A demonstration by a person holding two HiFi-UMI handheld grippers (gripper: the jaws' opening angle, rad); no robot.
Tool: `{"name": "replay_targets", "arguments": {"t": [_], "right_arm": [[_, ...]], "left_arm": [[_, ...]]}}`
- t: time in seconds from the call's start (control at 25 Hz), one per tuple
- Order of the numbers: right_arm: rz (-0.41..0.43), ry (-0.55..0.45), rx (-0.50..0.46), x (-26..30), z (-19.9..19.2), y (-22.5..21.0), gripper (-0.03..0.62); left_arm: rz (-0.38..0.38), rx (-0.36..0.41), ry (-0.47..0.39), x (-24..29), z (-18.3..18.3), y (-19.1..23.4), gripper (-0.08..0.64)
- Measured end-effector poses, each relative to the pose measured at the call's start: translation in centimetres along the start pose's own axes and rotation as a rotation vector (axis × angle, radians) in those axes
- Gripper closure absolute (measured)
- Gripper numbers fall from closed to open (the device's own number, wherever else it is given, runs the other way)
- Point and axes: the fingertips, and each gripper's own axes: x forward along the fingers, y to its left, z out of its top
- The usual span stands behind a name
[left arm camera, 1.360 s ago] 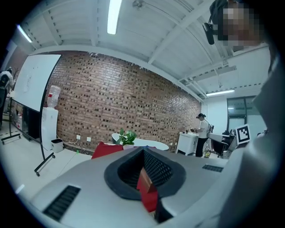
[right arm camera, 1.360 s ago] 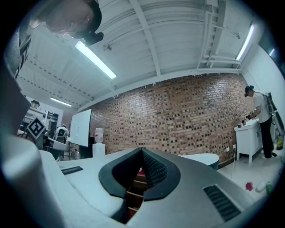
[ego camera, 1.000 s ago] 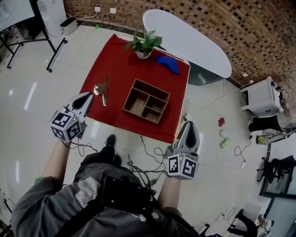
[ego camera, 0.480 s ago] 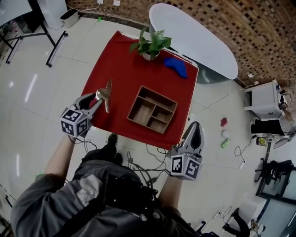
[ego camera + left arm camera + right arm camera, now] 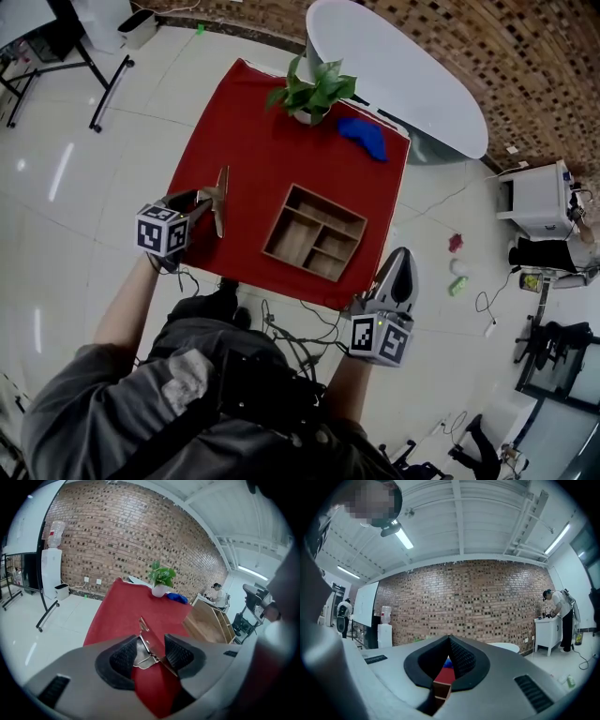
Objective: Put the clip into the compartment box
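Note:
A metal spring clip lies on the red-covered table, near its left edge. My left gripper has come at it from the left. Its jaws are opening, and the clip sits between the two black pads with a gap on each side. The wooden compartment box stands to the right of the clip and its compartments show nothing inside. In the left gripper view the box is at the right. My right gripper hangs off the table's near right corner, shut and empty.
A potted plant and a blue cloth sit at the table's far end. Behind them is a white oval table. Cables trail on the tiled floor at the table's near edge. A white cabinet stands at the right.
The left gripper's jaws have spread apart and now straddle the clip. The right gripper has hardly moved relative to the table.

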Motion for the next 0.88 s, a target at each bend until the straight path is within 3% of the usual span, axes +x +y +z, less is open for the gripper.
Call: {"name": "replay_targets", "arguments": {"t": [0.24,0.36,0.68,0.88], "right_arm": [[-0.006,0.009,0.002,1.8,-0.5,0.6,0.578],[-0.001,0.016,0.001,2.7,-0.7,1.1,0.578],[0.005,0.024,-0.007,4.1,-0.7,2.8,0.578],[0.005,0.022,-0.012,4.8,-0.7,3.3,0.58]], "left_arm": [[-0.033,-0.028,0.063,1.7,-0.2,0.7,0.335],[-0.078,-0.045,0.079,2.2,0.0,0.3,0.42],[-0.158,-0.133,0.1,2.4,0.5,0.6,0.473],[-0.222,-0.134,0.081,2.2,1.8,-0.4,0.522]]}}
